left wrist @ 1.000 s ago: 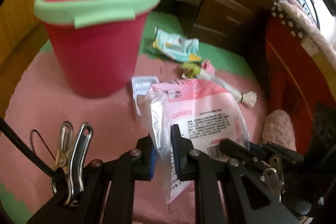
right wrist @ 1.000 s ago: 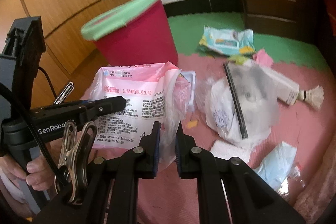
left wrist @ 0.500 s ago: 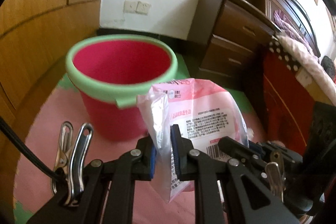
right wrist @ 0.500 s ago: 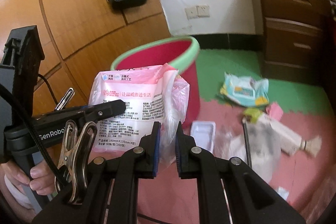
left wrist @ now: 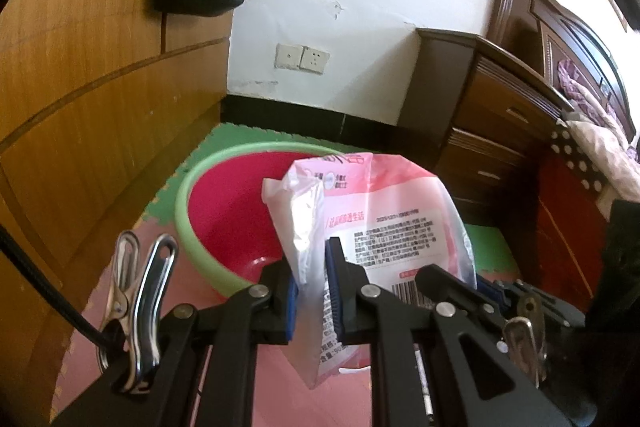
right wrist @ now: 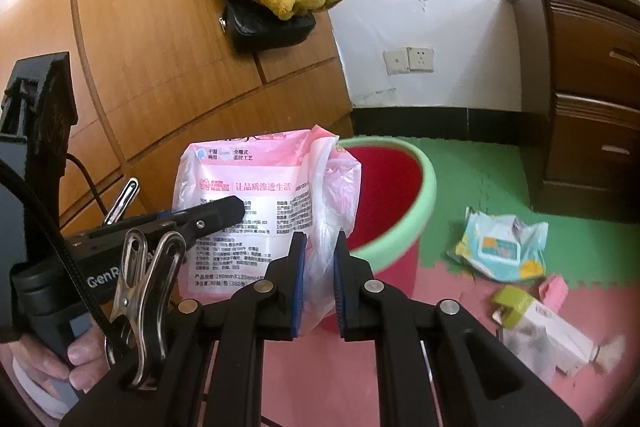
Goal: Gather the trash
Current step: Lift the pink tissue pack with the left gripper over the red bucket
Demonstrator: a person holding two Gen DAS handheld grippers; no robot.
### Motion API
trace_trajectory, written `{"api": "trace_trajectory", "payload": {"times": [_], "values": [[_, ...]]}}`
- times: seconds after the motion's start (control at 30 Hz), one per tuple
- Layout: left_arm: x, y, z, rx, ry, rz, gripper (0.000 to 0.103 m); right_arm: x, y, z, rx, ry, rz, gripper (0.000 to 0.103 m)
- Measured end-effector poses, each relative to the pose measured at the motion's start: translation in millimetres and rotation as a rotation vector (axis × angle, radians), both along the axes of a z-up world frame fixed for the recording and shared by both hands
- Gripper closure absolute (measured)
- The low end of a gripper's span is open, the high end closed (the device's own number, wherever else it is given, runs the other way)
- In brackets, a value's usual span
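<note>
Left wrist view is showing the red bin (left wrist: 240, 219) with its green rim from above now, its inside open to the camera, where a second ago only its outer wall was filling the frame; both hands have been rising and carrying their load toward it. That is putting the pink wipes packet (left wrist: 384, 219) level with the bin's mouth and partly over its near rim, so I judge the drop to be close: the packet needs bringing a little further over the opening before either claw lets go.

The packet is hanging between the two tools. The left claw (left wrist: 312, 291) is pinched narrow on the packet's clear plastic edge, and the right claw (right wrist: 318, 279) is likewise pinched narrow on the crumpled flap at the packet's other side, with the bin just behind it in the right wrist view.

More trash is lying on the floor mat beside the bin, on the side away from the wooden wardrobe: a pale blue wipes pack (right wrist: 502, 247) near the bin, and a small white box with a green cap (right wrist: 536, 323) further from it, both still to be collected
</note>
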State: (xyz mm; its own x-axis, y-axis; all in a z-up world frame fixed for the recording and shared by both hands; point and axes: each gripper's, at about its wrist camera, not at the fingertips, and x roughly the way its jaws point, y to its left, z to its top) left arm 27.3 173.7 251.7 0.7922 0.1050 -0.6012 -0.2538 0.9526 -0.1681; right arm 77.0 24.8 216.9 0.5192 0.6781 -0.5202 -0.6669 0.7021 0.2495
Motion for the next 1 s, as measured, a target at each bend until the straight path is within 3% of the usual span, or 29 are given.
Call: {"api": "trace_trajectory", "payload": {"times": [0.27, 0.63, 0.73, 0.8, 1.0], "values": [[39.0, 14.0, -6.3, 0.035, -0.002, 0.003, 0.09, 26.1, 27.2, 3.2, -0.014, -0.018, -0.026, 0.09], [63.3, 38.7, -36.7, -0.028, 0.054, 0.019, 0.089, 53.6, 40.3, -17.7, -0.047, 0.022, -0.068, 0.09], [65.7, 41.0, -39.6, -0.027, 0.07, 0.035, 0.083, 57.4, 40.8, -21.2, -0.055, 0.032, -0.075, 0.089], [67.8, 42.7, -41.1, -0.028, 0.084, 0.045, 0.068, 58.6, 41.0, -22.3, -0.057, 0.036, -0.079, 0.087], [69.2, 49.9, -44.2, -0.045, 0.108, 0.061, 0.064, 58.3, 40.7, -23.2, -0.062, 0.03, -0.108, 0.075]]}}
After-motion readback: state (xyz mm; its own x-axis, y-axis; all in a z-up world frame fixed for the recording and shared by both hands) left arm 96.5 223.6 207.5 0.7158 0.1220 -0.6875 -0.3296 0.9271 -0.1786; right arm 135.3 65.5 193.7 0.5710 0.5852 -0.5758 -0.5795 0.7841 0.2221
